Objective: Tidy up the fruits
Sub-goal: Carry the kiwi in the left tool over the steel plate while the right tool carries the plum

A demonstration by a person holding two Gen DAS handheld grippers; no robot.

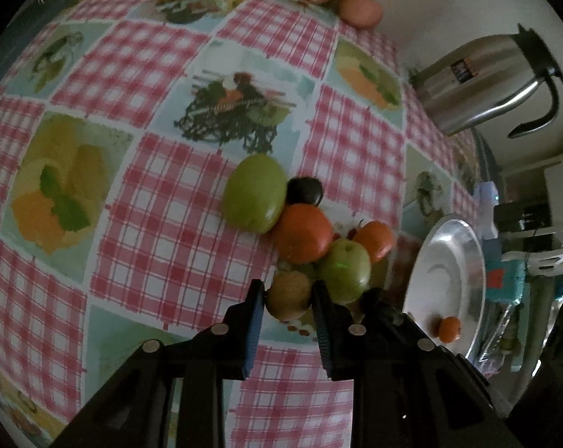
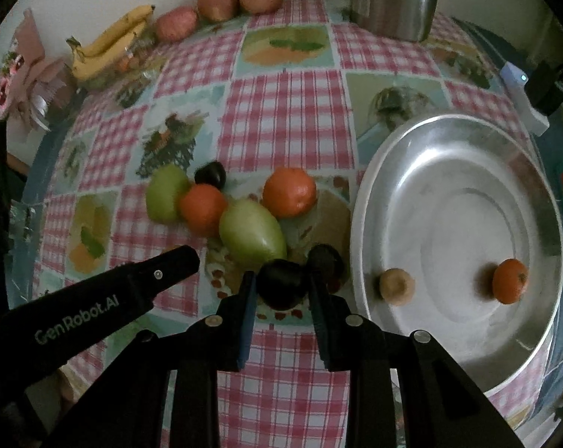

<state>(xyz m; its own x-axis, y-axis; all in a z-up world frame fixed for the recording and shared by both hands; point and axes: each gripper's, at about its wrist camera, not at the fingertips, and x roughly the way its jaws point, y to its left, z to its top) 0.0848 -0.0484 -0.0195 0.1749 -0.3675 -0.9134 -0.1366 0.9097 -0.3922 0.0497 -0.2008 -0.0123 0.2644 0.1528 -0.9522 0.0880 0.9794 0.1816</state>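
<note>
- Covering the whole table is a checked cloth (image 2: 288,112) in pink and white, with printed food pictures set among the squares.
- Near the right edge sits a wide metal bowl (image 2: 378,201), and in it lie a small orange (image 2: 509,280) and a small brown fruit (image 2: 397,286), well apart from each other.
- Behind the bowl, by the wall, stands a steel kettle (image 2: 393,0) with a black handle.
- Along the wall lie bananas (image 2: 109,46) and three reddish apples (image 2: 216,3) in a row.
- In the middle of the cloth is a cluster of loose fruit: a green mango (image 2: 251,233), a second green fruit (image 2: 165,194), two oranges (image 2: 289,192) and a dark plum (image 2: 210,174), most of them touching.
- The left gripper (image 1: 288,298) is clamped on a small brownish-green fruit (image 1: 288,295), held just beside a green apple (image 1: 344,270).
- The right gripper (image 2: 281,287) grips a dark plum-like fruit (image 2: 281,286) between its blue-edged fingers (image 2: 248,298), close to the bowl's rim, with another dark fruit (image 2: 325,259) just behind.
</note>
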